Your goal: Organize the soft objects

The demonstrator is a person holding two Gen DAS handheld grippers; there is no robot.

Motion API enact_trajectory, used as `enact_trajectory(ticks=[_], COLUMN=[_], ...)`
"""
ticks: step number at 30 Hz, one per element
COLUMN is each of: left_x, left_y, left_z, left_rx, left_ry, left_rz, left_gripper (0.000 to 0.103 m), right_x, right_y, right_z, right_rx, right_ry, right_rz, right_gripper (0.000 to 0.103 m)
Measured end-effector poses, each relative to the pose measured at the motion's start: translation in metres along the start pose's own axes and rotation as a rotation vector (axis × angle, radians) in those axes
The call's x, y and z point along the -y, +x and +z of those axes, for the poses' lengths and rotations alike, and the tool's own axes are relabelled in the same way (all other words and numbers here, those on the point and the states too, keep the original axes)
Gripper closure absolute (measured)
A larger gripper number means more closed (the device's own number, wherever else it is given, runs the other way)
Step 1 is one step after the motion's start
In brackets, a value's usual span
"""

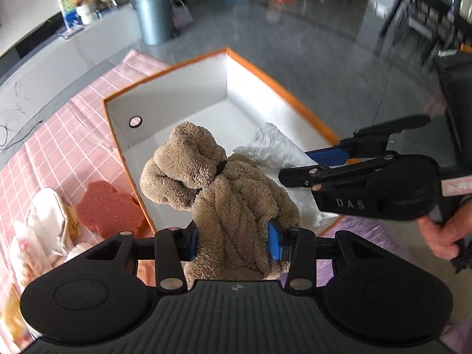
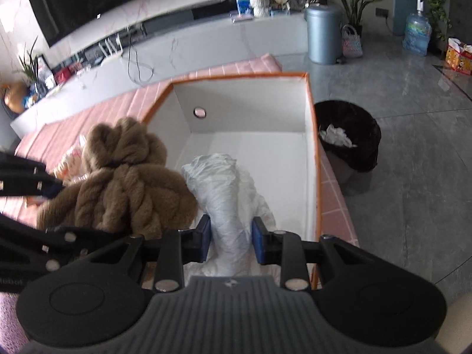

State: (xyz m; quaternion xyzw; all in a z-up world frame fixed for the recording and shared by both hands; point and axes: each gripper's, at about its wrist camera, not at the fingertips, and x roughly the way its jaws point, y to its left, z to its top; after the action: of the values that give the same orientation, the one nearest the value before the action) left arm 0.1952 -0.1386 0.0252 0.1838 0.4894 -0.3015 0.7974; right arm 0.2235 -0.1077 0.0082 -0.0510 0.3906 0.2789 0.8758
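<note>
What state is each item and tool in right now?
left tool: shut on brown plush towel
right tool: shut on white plastic bag
brown plush towel: bunched, tied, held above the box's near edge
white plastic bag: crumpled, held over the box
orange-edged box: open
pink sponge: lying on the checked cloth, beside the box
black bin: open, lined, crumpled paper inside

Black plastic claws (image 1: 233, 243) (image 2: 231, 243), blue pads (image 1: 275, 243), silver screws, ribbed grey housing, bare-skinned hand (image 1: 445, 236).

The brown towel (image 1: 233, 200) hides the white bag's (image 1: 274, 150) near end; far furniture is blurred.
</note>
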Motion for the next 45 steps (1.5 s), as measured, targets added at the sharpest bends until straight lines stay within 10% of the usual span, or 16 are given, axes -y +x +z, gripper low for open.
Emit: enact_trajectory(ticks=[17,26,45], left_x=[0.004,0.001,-0.037], left_y=[0.061,0.035,-0.068], left_z=[0.012,0.007,-0.054], left_rx=[-0.232,-0.150,0.230], left_ry=[0.139,0.120,-0.114], left_rz=[0.046,0.037,0.086], left_gripper=[0.032,0.022,0.022], right_x=[0.032,0.086,0.151], right_y=[-0.112,-0.161,-0.084], right_z=[-0.027,-0.062,-0.088], right_rx=[0.233,0.239,-0.136], right_ry=[0.190,0.341,0.364], right_rz=[-0.018,-0.140,-0.228], right_gripper=[0.068,0.057,0.032])
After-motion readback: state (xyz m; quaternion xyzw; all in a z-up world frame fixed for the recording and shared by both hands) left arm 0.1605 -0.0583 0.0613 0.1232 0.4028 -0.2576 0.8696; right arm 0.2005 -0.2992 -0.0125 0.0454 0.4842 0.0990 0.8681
